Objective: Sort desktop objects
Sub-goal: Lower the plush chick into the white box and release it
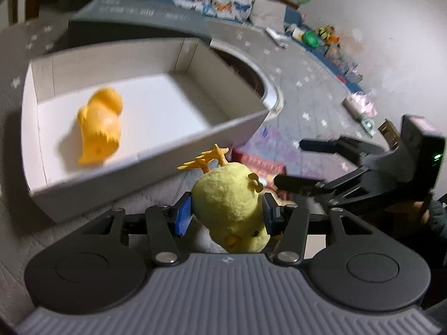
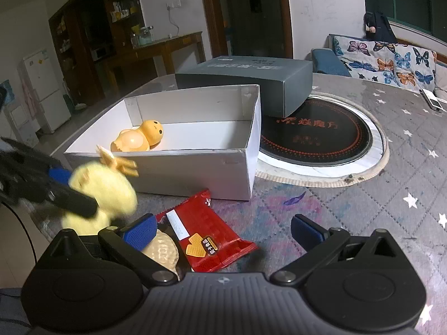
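Plush chick (image 1: 229,203), soft and light, sits clamped at its round body between my left gripper (image 1: 227,209) pads, held just near of the white box (image 1: 156,150) where an orange toy duck (image 1: 99,125) already lies. My right gripper (image 2: 223,229) hangs with fingers apart over a red snack packet (image 2: 206,231) on the surface, slick and crinkly, probably best pinched across its flat middle.

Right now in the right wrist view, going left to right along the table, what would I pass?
Left claw holding the yellow plush chick → red snack packet → round black hotplate → small white device at the far right edge.
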Motion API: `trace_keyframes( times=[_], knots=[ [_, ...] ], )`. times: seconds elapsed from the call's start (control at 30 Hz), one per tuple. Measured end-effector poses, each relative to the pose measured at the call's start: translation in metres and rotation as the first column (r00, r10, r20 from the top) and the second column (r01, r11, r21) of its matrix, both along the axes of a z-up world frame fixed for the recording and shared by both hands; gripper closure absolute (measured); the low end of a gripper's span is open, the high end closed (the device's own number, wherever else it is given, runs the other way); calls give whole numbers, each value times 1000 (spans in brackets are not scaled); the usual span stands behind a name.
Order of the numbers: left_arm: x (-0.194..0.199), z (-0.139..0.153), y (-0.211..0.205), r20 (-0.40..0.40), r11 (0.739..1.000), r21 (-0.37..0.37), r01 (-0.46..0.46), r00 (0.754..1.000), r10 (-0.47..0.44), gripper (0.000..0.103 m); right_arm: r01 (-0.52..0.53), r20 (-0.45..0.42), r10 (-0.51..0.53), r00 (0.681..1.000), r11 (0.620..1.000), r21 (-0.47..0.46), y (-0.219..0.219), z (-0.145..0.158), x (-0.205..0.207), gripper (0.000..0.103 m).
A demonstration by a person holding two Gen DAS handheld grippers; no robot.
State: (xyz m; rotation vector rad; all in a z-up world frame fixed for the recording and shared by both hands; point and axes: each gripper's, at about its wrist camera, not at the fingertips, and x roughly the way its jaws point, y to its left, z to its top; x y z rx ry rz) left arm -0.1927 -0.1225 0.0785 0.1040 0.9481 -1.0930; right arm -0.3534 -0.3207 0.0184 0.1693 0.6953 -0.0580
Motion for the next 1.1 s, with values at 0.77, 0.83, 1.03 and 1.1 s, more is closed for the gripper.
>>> trace_keyframes(
  times=[0.77, 0.83, 1.03, 1.1],
  knots=[
    [92, -3, -78, 121, 994, 25, -109, 987, 105, 51, -21, -10, 21, 1000, 999, 48, -7, -5, 13, 0],
    [96, -9, -81, 118, 993, 43, -112, 987, 106, 51, -24, -15, 25, 1000, 998, 52, -8, -6, 15, 0],
    [105, -25, -86, 103, 990, 83, -116, 989, 107, 51, -28, -24, 29, 999, 997, 66, -9, -9, 16, 0],
    [106, -29, -87, 99, 988, 94, -119, 989, 110, 51, -29, -26, 30, 999, 997, 70, -10, -8, 17, 2]
  ],
)
